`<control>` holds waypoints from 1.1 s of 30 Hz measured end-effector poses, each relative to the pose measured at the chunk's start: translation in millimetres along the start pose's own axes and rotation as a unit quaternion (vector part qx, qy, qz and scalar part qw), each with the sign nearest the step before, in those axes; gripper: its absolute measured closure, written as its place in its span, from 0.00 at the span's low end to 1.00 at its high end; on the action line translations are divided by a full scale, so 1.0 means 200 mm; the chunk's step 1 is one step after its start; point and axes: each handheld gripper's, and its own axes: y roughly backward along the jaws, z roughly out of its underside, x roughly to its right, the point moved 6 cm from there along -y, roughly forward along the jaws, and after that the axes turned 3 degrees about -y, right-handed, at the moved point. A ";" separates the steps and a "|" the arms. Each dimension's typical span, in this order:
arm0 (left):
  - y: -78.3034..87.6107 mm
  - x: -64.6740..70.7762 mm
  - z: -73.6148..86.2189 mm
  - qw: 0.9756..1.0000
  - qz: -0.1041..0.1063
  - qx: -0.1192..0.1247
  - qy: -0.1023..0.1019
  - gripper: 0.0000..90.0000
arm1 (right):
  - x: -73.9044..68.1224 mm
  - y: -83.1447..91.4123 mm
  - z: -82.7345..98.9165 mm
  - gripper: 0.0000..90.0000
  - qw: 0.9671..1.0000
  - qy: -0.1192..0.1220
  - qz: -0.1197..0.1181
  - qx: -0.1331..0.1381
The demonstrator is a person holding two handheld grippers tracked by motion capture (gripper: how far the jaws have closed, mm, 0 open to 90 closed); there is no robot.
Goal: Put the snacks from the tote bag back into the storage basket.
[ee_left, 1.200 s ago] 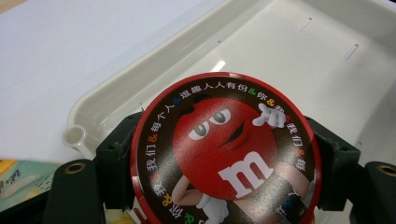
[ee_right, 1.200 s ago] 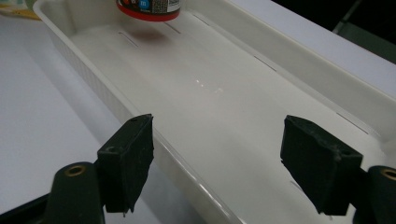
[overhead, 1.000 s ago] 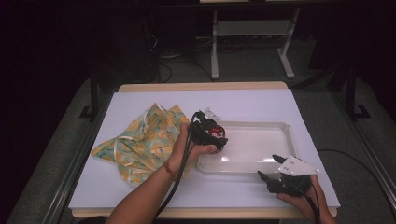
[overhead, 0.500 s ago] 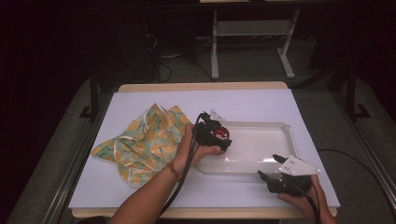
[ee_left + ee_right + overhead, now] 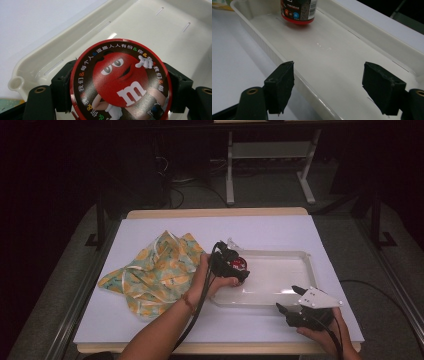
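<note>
My left claw is clamped on the red M&M's candy can, holding it upright at the left end of the white plastic tray. My right claw is spread wide at the tray's near rim. A patterned cloth lies on the table beside the tray.

I see a glossy white plastic tray, its smooth floor catching glare; the can wears a shiny printed red lid; my jaws look like matt, slightly rough black plastic; the cloth is soft patterned fabric, rumpled; the table cover looks matt, smooth white
</note>
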 end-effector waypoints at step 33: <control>-0.04 0.00 0.01 1.000 -0.006 -0.014 -0.008 0.28 | 0.00 -0.01 0.00 0.28 1.000 -0.001 -0.001 0.000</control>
